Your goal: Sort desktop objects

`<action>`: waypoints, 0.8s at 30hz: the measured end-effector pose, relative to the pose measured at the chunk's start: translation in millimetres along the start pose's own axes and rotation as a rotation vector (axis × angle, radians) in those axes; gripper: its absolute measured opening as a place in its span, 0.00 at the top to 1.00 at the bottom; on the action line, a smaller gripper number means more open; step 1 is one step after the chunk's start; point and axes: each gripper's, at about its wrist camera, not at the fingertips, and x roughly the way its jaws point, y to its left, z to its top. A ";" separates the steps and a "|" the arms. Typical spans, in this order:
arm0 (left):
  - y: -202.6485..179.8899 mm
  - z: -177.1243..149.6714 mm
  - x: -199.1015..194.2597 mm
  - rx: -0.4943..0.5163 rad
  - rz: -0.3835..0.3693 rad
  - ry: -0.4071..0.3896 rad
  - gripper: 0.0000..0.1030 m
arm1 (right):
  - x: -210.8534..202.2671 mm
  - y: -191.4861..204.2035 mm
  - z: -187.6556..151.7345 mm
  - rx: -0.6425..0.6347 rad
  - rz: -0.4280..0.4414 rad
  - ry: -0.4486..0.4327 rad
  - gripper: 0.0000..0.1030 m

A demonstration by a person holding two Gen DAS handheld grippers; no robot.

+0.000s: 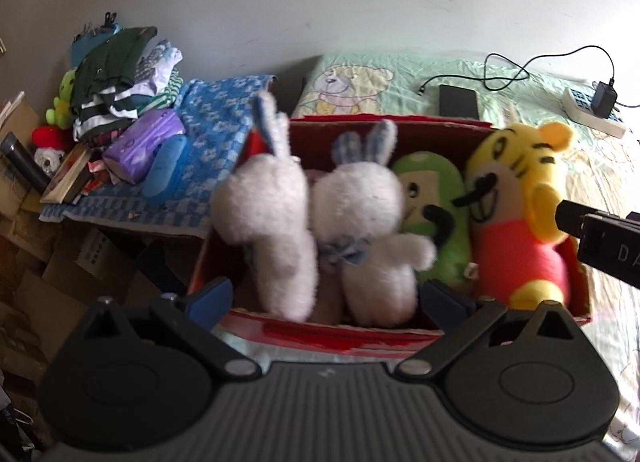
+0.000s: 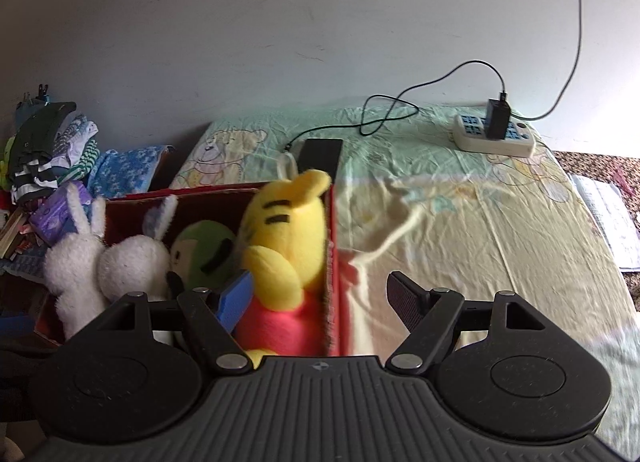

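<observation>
Red cardboard box [image 1: 400, 336] sits on the bed [image 2: 480, 221], over the bear-print sheet. Four soft toys stand upright in it, side by side. In the left wrist view, left to right: white rabbit [image 1: 268, 217], second white rabbit [image 1: 368, 221], green toy [image 1: 432, 197], yellow tiger toy [image 1: 516, 197] in a pink top. All long axes run roughly vertical, heads above the rim.

Left tool [image 1: 324, 294]: jaws wide apart, nothing held. It faces the box head-on; the two rabbits lie straight ahead, between the blue pads, just past the near wall.

Right tool [image 2: 316, 294]: jaws wide apart, nothing held. It straddles the box's right wall: the blue pad is inside, beside the tiger's arm, and the dark pad is outside over the sheet. The tiger lies ahead and left of its centre line.

Judgement: all four toys appear already boxed, so sorting looks near done. If a rabbit needs adjusting, the left tool is nearer; the tiger belongs to the right tool.

Off-task: phone [image 2: 320, 155], cable and power strip [image 2: 496, 137] well behind the box; clothes pile [image 1: 116, 81] far left.
</observation>
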 end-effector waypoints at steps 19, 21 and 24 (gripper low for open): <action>45.7 12.7 21.2 0.035 -0.081 0.059 0.02 | 10.7 59.7 3.3 0.019 0.027 0.027 0.21; 47.0 14.1 21.5 0.036 -0.096 0.065 0.02 | 9.3 64.0 3.5 0.020 0.040 0.034 0.21; 48.0 18.6 24.7 0.040 -0.128 0.083 0.02 | 8.8 72.7 4.5 0.004 0.048 0.039 0.20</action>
